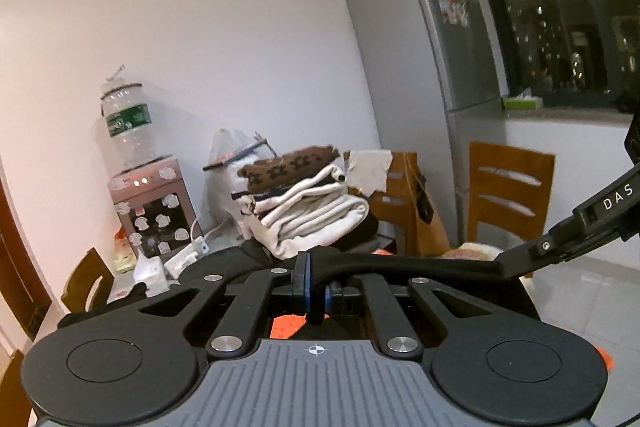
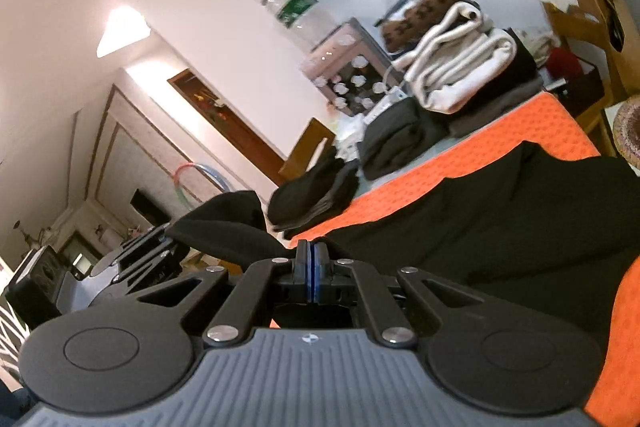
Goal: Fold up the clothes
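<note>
A black garment (image 2: 480, 211) lies over the orange mat (image 2: 520, 131), its near edge lifted between both grippers. In the left wrist view my left gripper (image 1: 316, 269) is shut on that edge. The black garment (image 1: 400, 263) runs as a taut strip to the right, where my right gripper (image 1: 506, 267) pinches it. In the right wrist view my right gripper (image 2: 312, 253) is shut on the same edge. My left gripper (image 2: 170, 233) shows at the far left, with black cloth bunched at its tips.
A stack of folded clothes (image 1: 312, 203) in white, black and brown stands at the table's far side. Folded dark garments (image 2: 396, 139) lie near it. A water dispenser (image 1: 148, 211), a grey fridge (image 1: 432, 67) and wooden chairs (image 1: 508, 187) stand around the table.
</note>
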`<state>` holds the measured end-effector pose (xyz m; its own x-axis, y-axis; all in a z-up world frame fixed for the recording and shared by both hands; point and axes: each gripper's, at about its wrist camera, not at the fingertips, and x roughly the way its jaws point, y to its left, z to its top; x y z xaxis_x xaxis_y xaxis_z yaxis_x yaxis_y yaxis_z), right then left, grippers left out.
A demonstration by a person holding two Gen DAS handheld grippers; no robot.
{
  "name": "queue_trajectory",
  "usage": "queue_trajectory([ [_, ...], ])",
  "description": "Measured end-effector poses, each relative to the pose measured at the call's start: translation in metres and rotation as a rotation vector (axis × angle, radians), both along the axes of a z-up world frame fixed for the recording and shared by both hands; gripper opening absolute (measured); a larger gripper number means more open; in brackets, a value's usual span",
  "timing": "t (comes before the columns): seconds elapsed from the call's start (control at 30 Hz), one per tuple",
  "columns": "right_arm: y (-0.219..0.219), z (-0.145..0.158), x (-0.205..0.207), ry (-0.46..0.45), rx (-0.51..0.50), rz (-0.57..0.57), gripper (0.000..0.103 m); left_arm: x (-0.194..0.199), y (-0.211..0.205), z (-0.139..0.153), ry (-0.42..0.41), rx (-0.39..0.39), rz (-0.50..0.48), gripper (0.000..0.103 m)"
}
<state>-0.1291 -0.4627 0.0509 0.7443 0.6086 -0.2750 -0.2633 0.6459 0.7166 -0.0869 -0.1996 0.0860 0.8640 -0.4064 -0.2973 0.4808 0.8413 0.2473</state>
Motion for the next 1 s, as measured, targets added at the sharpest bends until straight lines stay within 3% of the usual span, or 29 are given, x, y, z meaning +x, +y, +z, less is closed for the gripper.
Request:
queue_trajectory([
  [0.1, -0.018, -0.016, 0.049, 0.040, 0.002, 0.027, 0.002, 0.042, -0.020, -0.013, 0.051, 0.030, 0.022, 0.009],
  [0.33, -0.029, -0.071, 0.157, 0.141, -0.062, 0.096, 0.002, 0.129, -0.038, -0.065, 0.240, 0.009, 0.146, 0.013],
  [0.6, -0.014, -0.117, 0.241, 0.209, -0.155, 0.197, 0.002, 0.172, -0.041, -0.106, 0.302, 0.054, 0.255, 0.014],
  [0.67, -0.007, -0.123, 0.255, 0.215, -0.178, 0.216, 0.002, 0.178, -0.039, -0.109, 0.314, 0.052, 0.271, 0.019],
  [0.77, 0.001, -0.130, 0.269, 0.224, -0.224, 0.228, 0.003, 0.181, -0.031, -0.116, 0.341, 0.041, 0.285, 0.038],
  [0.87, 0.000, -0.138, 0.274, 0.240, -0.268, 0.212, 0.009, 0.176, -0.015, -0.123, 0.385, 0.010, 0.289, 0.055],
  [0.9, -0.002, -0.140, 0.275, 0.243, -0.282, 0.204, 0.013, 0.171, -0.009, -0.126, 0.403, -0.001, 0.298, 0.057],
  [0.97, -0.005, -0.143, 0.275, 0.251, -0.310, 0.189, 0.036, 0.159, 0.005, -0.131, 0.430, -0.032, 0.310, 0.057],
  [1.0, -0.007, -0.144, 0.275, 0.254, -0.324, 0.182, 0.038, 0.152, 0.011, -0.133, 0.440, -0.047, 0.310, 0.057],
])
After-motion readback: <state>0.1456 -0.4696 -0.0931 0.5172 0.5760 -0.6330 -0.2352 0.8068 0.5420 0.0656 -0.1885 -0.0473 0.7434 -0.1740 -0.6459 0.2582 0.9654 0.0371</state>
